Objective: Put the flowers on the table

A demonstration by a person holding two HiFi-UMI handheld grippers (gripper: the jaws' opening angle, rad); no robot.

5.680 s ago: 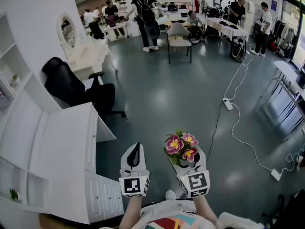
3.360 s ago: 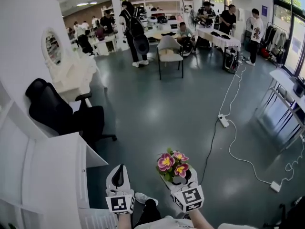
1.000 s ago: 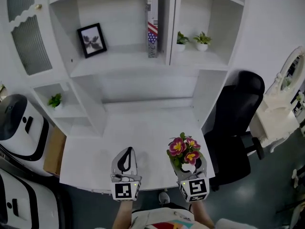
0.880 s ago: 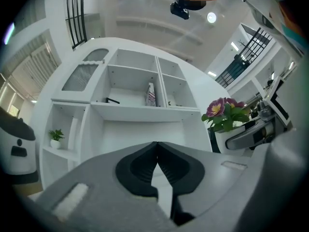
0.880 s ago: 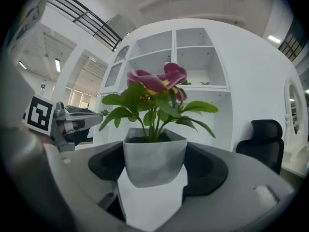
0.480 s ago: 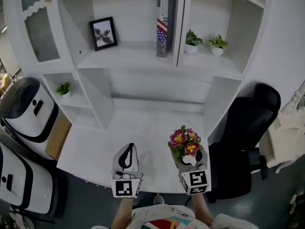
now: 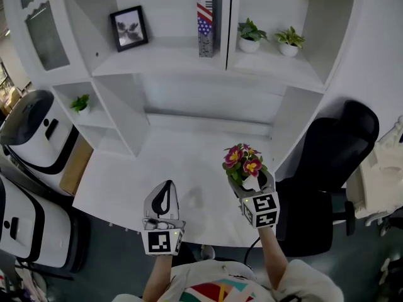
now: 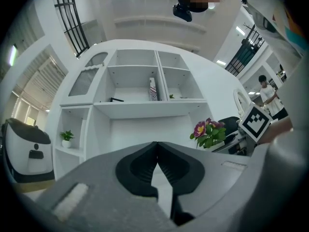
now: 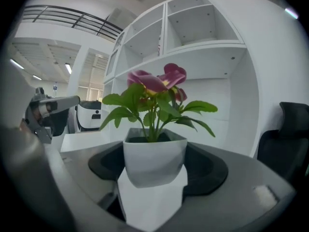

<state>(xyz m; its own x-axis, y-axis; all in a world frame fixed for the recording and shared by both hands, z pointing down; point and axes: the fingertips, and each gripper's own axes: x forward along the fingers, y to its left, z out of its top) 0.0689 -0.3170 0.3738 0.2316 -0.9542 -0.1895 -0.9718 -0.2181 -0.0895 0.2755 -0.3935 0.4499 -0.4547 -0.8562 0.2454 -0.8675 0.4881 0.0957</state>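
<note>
A small white pot point(image 7: 250, 181) of pink and purple flowers point(image 7: 244, 159) sits between the jaws of my right gripper point(image 7: 251, 184), which is shut on it. The pot hangs upright over the right front part of the white table point(image 7: 157, 162). In the right gripper view the pot point(image 9: 154, 156) fills the gap between the jaws, and its flowers point(image 9: 155, 83) rise above it. My left gripper point(image 7: 165, 192) hovers over the table's front edge, shut and holding nothing. In the left gripper view that gripper's point(image 8: 155, 148) tips meet, and the flowers point(image 8: 208, 132) show to the right.
White shelves rise behind the table. They hold a framed picture point(image 7: 128, 27), an upright book point(image 7: 206, 17), two small potted plants point(image 7: 250, 36) and a third plant point(image 7: 80, 102) low on the left. A black office chair point(image 7: 334, 162) stands at the right, and white machines point(image 7: 31, 131) at the left.
The view has swung from the open room to the table and shelves. In the last second my right gripper has carried the flowers forward over the table. My left gripper has kept its place.
</note>
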